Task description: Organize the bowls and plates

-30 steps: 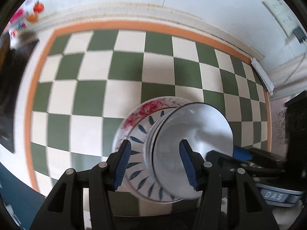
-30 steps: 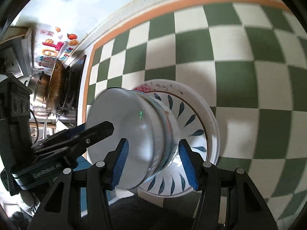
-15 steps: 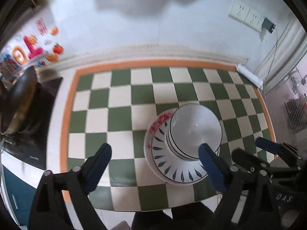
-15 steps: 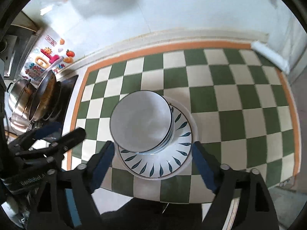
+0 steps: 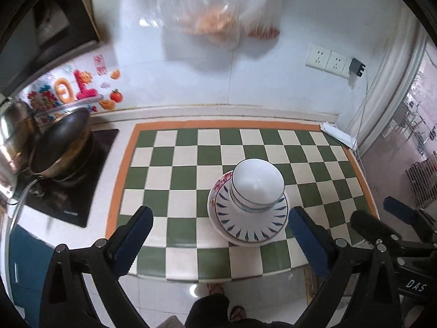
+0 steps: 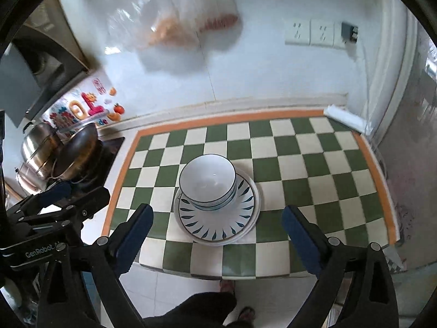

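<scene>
Stacked white bowls sit on stacked plates: a leaf-patterned plate over a floral-rimmed one. The stack stands on a green and white checked cloth. My left gripper is open and empty, held high above the near table edge. My right gripper is also open and empty, at a similar height. The right gripper shows in the left wrist view, and the left gripper shows in the right wrist view.
The checked cloth has an orange border. A wok and steel pots stand on a black cooktop at the left. A wall with sockets is behind. Plastic bags hang above.
Both grippers have pulled up and back from the bowls and opened wide. The stack now looks smaller and stays put on the cloth.
</scene>
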Available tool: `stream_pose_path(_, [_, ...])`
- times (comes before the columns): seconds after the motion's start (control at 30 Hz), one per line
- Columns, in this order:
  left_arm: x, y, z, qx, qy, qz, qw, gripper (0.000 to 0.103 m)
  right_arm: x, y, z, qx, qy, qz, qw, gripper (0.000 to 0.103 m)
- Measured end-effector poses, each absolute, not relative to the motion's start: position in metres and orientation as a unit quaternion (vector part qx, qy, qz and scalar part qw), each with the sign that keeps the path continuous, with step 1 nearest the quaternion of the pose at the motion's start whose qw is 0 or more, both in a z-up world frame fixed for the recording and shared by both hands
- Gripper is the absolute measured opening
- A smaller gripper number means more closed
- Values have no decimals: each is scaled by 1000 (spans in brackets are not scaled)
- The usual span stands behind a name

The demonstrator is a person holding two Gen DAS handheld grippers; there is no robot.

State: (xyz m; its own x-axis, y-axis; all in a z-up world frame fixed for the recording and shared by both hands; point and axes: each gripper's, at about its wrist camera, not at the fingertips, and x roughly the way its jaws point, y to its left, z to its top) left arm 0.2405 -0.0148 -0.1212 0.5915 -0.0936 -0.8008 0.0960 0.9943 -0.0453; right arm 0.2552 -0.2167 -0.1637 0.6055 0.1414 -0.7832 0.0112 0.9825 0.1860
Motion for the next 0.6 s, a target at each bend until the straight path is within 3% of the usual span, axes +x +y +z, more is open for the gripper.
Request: stream_pose_path(0.6, [76,-18,-65,-25,393,-13,919,103,62,-233,-79,56,370,39,927,100])
